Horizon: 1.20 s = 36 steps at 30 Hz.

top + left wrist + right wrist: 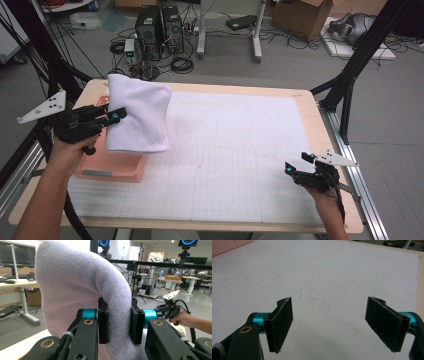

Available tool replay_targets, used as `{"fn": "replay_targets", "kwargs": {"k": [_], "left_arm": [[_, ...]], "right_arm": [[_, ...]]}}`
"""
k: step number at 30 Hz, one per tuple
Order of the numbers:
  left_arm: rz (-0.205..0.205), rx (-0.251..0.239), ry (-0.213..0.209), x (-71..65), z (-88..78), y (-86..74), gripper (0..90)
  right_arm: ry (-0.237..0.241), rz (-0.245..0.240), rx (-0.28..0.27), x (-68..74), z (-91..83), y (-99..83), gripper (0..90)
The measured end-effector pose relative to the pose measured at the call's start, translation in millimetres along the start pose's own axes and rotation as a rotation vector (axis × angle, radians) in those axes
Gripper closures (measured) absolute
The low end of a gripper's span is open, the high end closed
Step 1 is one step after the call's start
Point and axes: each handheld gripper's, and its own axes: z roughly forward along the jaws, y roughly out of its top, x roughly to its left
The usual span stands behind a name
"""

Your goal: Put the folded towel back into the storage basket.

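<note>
A white folded towel (pixel 137 117) hangs in the air above the pink basket (pixel 115 167) at the table's left side. My left gripper (pixel 114 118) is shut on the towel's left edge. In the left gripper view the thick terry towel (pixel 75 290) is pinched between both black pads (pixel 103 326) and drapes over them. My right gripper (pixel 297 164) rests near the table's right front corner, jaws wide apart. In the right gripper view my right gripper (pixel 329 323) holds nothing between its pads, and the white gridded mat (pixel 324 272) lies below.
The white gridded mat (pixel 225 150) covers most of the wooden table (pixel 310 100). A corner of the pink basket (pixel 227 246) lies at the far left of the right gripper view. Computer towers (pixel 160 30), cables and cardboard boxes (pixel 305 15) sit on the floor behind the table.
</note>
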Motion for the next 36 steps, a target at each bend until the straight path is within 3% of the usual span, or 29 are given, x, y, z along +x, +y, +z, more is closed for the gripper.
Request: {"fn": "replay_targets", "kwargs": {"k": [8, 16, 21, 29, 34, 36], "left_arm": [[-0.021, 0.003, 0.048, 17.1, -28.2, -5.8, 74.1], [-0.078, 0.069, 0.121, 40.6, -46.5, -29.5, 73.9], [-0.148, 0.212, 0.212, 55.0, -42.9, -47.8, 73.6], [-0.205, 0.450, 0.332, 71.3, -23.8, -67.7, 72.7], [-0.227, 0.496, 0.382, 75.5, -19.0, -72.3, 70.9], [-0.252, 0.514, 0.426, 77.3, -20.9, -72.7, 68.2]], "right_arm": [[-0.006, -0.003, 0.005, 0.7, 0.7, -0.7, 21.2], [-0.004, -0.017, 0.018, 4.8, 3.1, -0.5, 21.2], [0.000, -0.021, 0.024, 7.2, 4.6, -0.5, 21.2], [0.004, -0.027, 0.027, 8.5, 5.0, -0.3, 21.2], [0.002, -0.019, 0.025, 8.4, 3.7, -0.5, 21.2], [0.002, -0.024, 0.021, 7.8, 3.3, -0.4, 21.2]]}}
